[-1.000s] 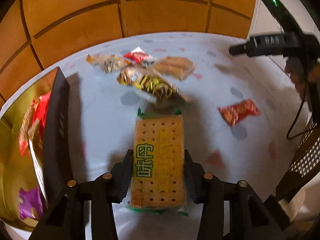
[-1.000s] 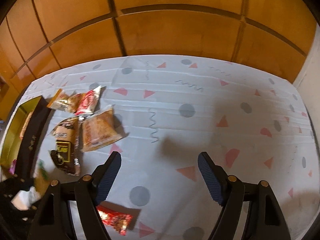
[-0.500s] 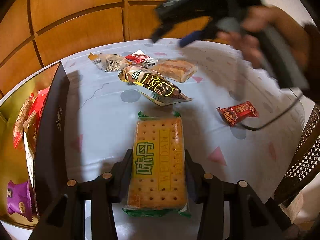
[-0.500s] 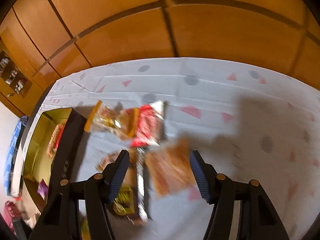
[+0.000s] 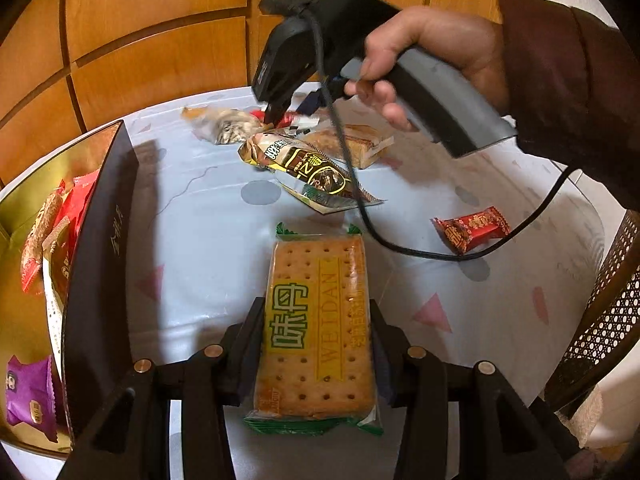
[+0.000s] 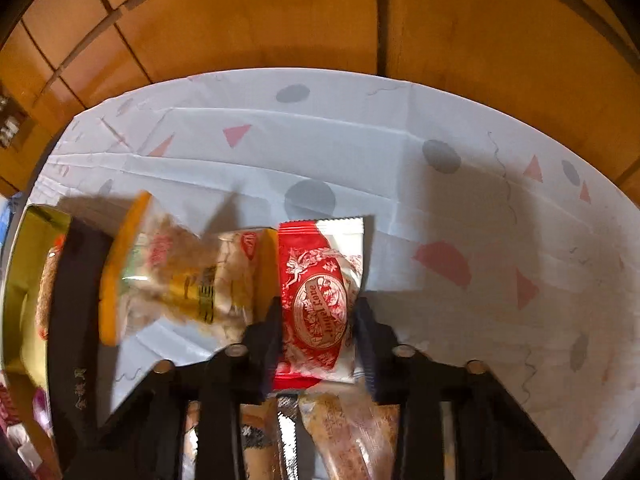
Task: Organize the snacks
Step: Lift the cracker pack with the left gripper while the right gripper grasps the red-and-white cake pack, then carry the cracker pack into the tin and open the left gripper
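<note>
My left gripper (image 5: 316, 340) is shut on a yellow-and-green cracker pack (image 5: 318, 320), held above the table. My right gripper (image 6: 318, 312) is shut on a red-and-white snack packet (image 6: 318, 300) at the far snack pile; it also shows in the left wrist view (image 5: 280, 114), held by a hand. A brown-and-gold snack bag (image 5: 308, 172), a clear bread pack (image 5: 352, 144) and a pale snack packet (image 5: 224, 126) lie in the pile. A small red candy packet (image 5: 472, 228) lies apart on the right. The black-and-gold box (image 5: 100, 264) on the left holds several snacks.
The table (image 5: 208, 240) has a pale cloth with dots and triangles. Wooden panels stand behind it. A wicker chair (image 5: 600, 320) is at the right edge. The right gripper's cable (image 5: 400, 244) hangs over the table.
The right gripper swung left across the table to the far pile and closed on the red-and-white packet. The left gripper kept hold of the cracker pack, nearly still.
</note>
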Available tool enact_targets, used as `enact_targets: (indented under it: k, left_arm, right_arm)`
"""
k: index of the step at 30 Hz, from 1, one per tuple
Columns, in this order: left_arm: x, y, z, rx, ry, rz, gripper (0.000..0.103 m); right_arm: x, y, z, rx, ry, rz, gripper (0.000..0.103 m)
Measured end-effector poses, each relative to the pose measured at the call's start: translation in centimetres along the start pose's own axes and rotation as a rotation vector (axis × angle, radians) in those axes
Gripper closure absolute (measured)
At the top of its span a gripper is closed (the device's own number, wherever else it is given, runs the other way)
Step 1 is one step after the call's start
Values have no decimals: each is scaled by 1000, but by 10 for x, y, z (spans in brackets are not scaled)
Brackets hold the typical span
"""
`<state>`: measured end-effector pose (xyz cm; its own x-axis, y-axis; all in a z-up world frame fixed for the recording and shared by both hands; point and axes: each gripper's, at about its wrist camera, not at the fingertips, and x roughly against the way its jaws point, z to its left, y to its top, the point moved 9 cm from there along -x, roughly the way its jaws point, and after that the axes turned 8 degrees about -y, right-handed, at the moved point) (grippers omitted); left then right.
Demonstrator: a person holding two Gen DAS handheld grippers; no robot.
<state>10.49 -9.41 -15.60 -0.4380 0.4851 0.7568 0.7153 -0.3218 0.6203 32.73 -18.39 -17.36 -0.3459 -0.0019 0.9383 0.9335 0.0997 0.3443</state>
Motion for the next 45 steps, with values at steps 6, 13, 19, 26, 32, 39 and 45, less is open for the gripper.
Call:
enact_targets:
  k: [6, 13, 19, 26, 32, 39, 45]
  left_arm:
    - [0, 0, 0, -2, 7, -4, 56]
    - [0, 0, 0, 4, 18, -6, 56]
    - [0, 0, -1, 0, 33, 4, 56]
    - [-2, 1, 0, -8, 56, 24, 56]
    - [0, 3, -2, -11, 40, 47, 56]
    - [42, 30, -11, 45, -48, -45, 56]
    - [109, 56, 56, 254, 1, -170, 56]
  right_arm:
    - [59, 6, -41, -95, 1, -142, 73]
    - [74, -53, -118, -161, -70, -64, 73]
    - [51, -123, -158, -210, -114, 53, 73]
    - [44, -141, -158, -173, -134, 54, 69]
    - [45, -140, -157, -142, -143, 38, 68]
    - [40, -141, -143, -87, -173, 23, 69]
    - [37, -140, -140, -80, -178, 18, 69]
